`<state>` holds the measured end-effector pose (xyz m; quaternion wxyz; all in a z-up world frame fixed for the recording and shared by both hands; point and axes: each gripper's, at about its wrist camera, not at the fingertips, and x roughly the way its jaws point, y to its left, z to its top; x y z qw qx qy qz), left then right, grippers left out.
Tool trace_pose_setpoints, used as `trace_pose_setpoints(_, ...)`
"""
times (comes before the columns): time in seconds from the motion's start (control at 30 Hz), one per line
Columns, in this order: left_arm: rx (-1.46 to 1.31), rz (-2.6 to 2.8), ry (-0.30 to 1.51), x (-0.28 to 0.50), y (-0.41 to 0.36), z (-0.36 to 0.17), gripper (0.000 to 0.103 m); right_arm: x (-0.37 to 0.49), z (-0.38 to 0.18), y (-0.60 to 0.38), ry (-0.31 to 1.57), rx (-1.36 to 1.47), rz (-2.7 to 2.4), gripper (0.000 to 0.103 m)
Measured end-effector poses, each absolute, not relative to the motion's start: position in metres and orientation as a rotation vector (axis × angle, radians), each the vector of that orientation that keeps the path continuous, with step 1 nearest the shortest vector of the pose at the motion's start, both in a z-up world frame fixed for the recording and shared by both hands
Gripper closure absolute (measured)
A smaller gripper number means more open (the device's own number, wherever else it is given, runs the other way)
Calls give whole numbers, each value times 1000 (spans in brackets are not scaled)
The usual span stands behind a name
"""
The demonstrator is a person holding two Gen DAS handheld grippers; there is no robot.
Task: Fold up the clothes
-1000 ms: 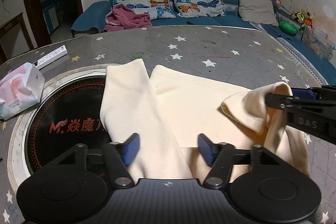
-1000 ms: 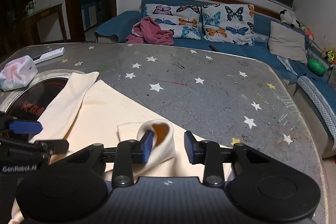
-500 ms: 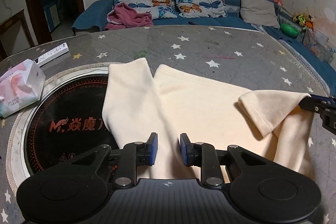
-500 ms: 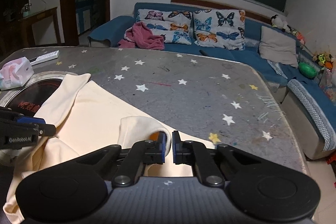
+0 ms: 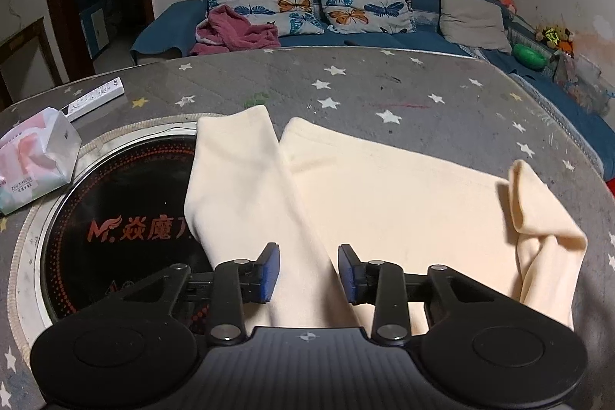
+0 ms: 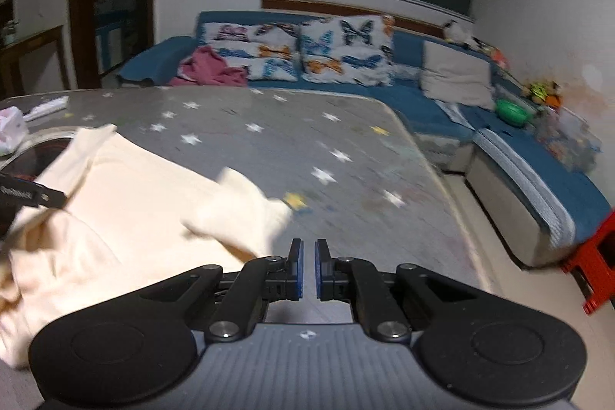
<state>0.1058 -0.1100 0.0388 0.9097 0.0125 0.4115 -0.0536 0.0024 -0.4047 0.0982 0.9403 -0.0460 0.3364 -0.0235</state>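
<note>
One pink-and-white tissue pack (image 5: 32, 166) and one white remote control (image 5: 94, 98) sit at the left of the grey star-printed table (image 5: 384, 87). One round black cooktop (image 5: 127, 218) follows. One cream fleece garment (image 5: 384, 202) lies flat across the middle, sleeve over the cooktop, right cuff flipped up. The left gripper (image 5: 307, 271) has just been opening, cloth between its separated pads. The right gripper (image 6: 306, 268) is closed and empty.

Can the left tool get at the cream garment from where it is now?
Probably yes: the left tool is open with the cream garment lying right between its fingers, and nothing covers the cloth there.
</note>
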Motion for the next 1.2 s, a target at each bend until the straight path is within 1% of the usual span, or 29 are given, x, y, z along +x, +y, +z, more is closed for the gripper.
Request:
trace_pose_setpoints(0.07,34,-111,844,103,-111,38,67,-6,95,-414,704,-77,-63,98)
trace_pose_setpoints(0.17,52,-107,838,99,-114,38,69,-13,93,-414,702,-77,-51,92)
trace_pose_setpoints(0.23,65,-104,835,96,-115,38,69,-12,95,-409,688,-76,-36,81)
trace_pose_setpoints(0.27,71,-102,833,95,-116,38,71,-11,96,-405,678,-73,-25,68)
trace_pose_setpoints(0.3,76,-100,832,94,-116,38,71,-8,98,-400,665,-74,-7,58)
trace_pose_setpoints(0.37,80,-97,832,91,-115,38,71,-1,99,-390,650,-88,23,56)
trace_pose_setpoints(0.47,77,-99,833,87,-113,39,71,15,97,-379,653,-92,63,48)
trace_pose_setpoints(0.53,75,-104,831,84,-113,41,70,27,94,-372,664,-87,87,46)
trace_pose_setpoints(0.57,75,-110,831,82,-113,41,68,34,90,-369,672,-92,91,43)
trace_pose_setpoints(0.6,75,-115,832,81,-113,42,63,40,87,-369,678,-97,91,40)
trace_pose_setpoints(0.67,77,-127,829,77,-114,43,60,50,79,-365,699,-111,89,40)
trace_pose_setpoints(0.73,82,-135,829,76,-115,43,60,57,72,-363,720,-108,90,41)
trace_pose_setpoints(0.83,85,-134,836,76,-116,39,60,62,64,-368,753,-78,87,53)
trace_pose_setpoints(0.9,86,-131,842,76,-115,37,60,61,61,-374,768,-43,96,77)
trace_pose_setpoints(0.97,85,-126,848,76,-114,34,60,56,62,-379,766,-37,90,90)
trace_pose_setpoints(1.0,83,-124,850,76,-114,33,61,52,64,-382,759,-39,82,94)
trace_pose_setpoints(1.13,80,-123,855,73,-112,31,61,32,74,-391,714,-61,38,99)
trace_pose_setpoints(1.2,80,-122,858,71,-111,30,61,20,80,-397,692,-81,3,100)
